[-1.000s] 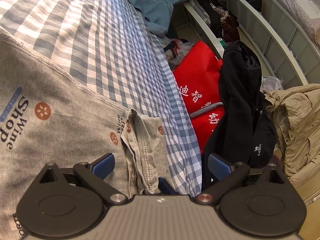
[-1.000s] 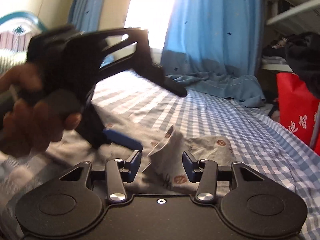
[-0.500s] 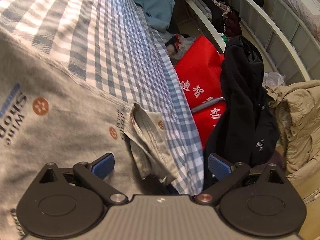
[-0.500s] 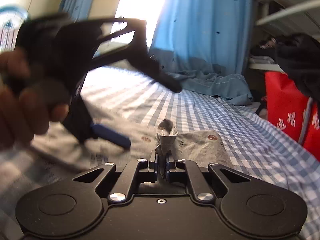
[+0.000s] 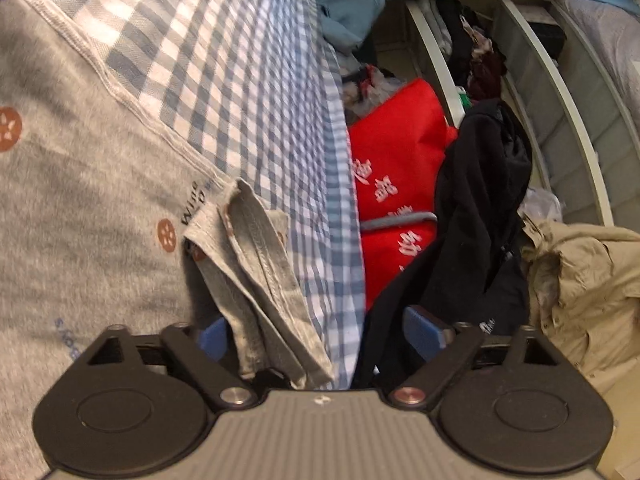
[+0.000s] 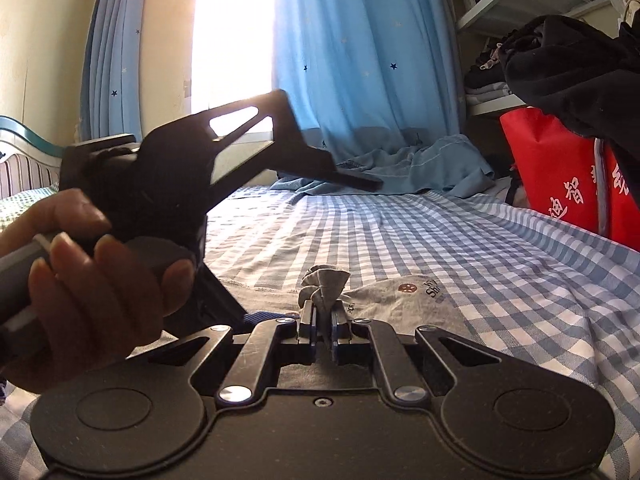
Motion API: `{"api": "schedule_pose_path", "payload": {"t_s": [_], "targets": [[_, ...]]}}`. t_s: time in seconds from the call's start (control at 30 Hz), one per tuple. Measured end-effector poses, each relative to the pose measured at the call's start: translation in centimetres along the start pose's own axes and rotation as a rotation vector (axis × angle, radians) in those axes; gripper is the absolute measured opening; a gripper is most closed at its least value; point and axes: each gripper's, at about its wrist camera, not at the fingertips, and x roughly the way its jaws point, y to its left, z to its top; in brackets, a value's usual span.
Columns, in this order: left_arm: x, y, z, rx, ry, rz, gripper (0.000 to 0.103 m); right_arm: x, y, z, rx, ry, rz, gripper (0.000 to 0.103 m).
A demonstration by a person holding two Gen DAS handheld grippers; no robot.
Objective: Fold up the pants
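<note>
We see clothes stuffed in the white shelves (image 5: 516,36). Our right gripper (image 6: 323,326) pinches a bunched corner of the soft grey printed pants (image 6: 324,284); our left gripper (image 5: 316,334) is closing around a seamed fold.

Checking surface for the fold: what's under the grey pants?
The grey pants lie on the blue-and-white checked bedsheet, which shows all around them. The right gripper pinches one bunched corner up. What lies under the sheet is hidden.
</note>
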Motion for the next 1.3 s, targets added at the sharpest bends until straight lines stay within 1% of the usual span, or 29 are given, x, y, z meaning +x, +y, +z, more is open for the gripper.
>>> {"api": "schedule_pose_path", "payload": {"t_s": [0.07, 0.13, 0.17, 0.23, 0.27, 0.3, 0.33, 0.37, 0.43, 0.63, 0.77, 0.83, 1.0, 1.3], "targets": [[-0.1, -0.3, -0.2, 0.025, -0.027, 0.036, 0.081, 0.0, 0.3, -0.1, -0.013, 0.001, -0.003, 0.006], [-0.3, -0.5, -0.2, 0.037, -0.044, 0.058, 0.068, 0.1, 0.4, -0.1, -0.026, 0.004, -0.004, 0.006], [-0.3, -0.6, -0.2, 0.038, -0.052, 0.072, 0.064, 0.2, 0.5, -0.1, -0.036, 0.007, -0.006, 0.006], [-0.5, -0.6, -0.2, 0.043, -0.063, 0.098, 0.047, 0.3, 0.8, -0.2, -0.060, 0.010, -0.011, 0.007], [-0.8, -0.5, -0.2, 0.049, -0.068, 0.113, 0.044, 0.3, 1.1, -0.3, -0.076, 0.013, -0.016, 0.006], [-0.9, -0.5, -0.2, 0.055, -0.071, 0.127, 0.034, 0.4, 1.3, -0.4, -0.089, 0.016, -0.020, 0.006], [-1.0, -0.5, -0.1, 0.065, -0.070, 0.150, 0.021, 0.4, 1.5, -0.5, -0.101, 0.018, -0.023, 0.007], [-0.9, -0.6, -0.1, 0.079, -0.067, 0.176, 0.017, 0.5, 1.8, -0.6, -0.115, 0.021, -0.027, 0.007], [-1.3, -0.8, -0.2, 0.109, -0.069, 0.201, 0.014, 0.6, 2.2, -0.7, -0.140, 0.027, -0.035, 0.007], [-2.8, -2.3, -0.5, 0.201, -0.069, 0.224, 0.009, 0.3, 3.0, -0.4, -0.173, 0.030, -0.037, 0.007], [-4.7, -3.4, -0.6, 0.255, -0.071, 0.242, 0.009, -0.3, 4.1, 0.2, -0.193, 0.023, -0.022, 0.007], [-6.1, -3.8, -0.6, 0.281, -0.074, 0.245, 0.009, -0.6, 4.9, 0.5, -0.201, 0.020, -0.006, 0.007], [-10.7, -4.2, -0.5, 0.318, -0.087, 0.265, 0.008, -1.3, 8.2, 1.3, -0.233, 0.014, 0.049, 0.006], [-19.7, -3.3, 0.2, 0.344, -0.146, 0.333, 0.008, -1.6, 16.6, 2.3, -0.289, 0.027, 0.193, 0.007]]}}
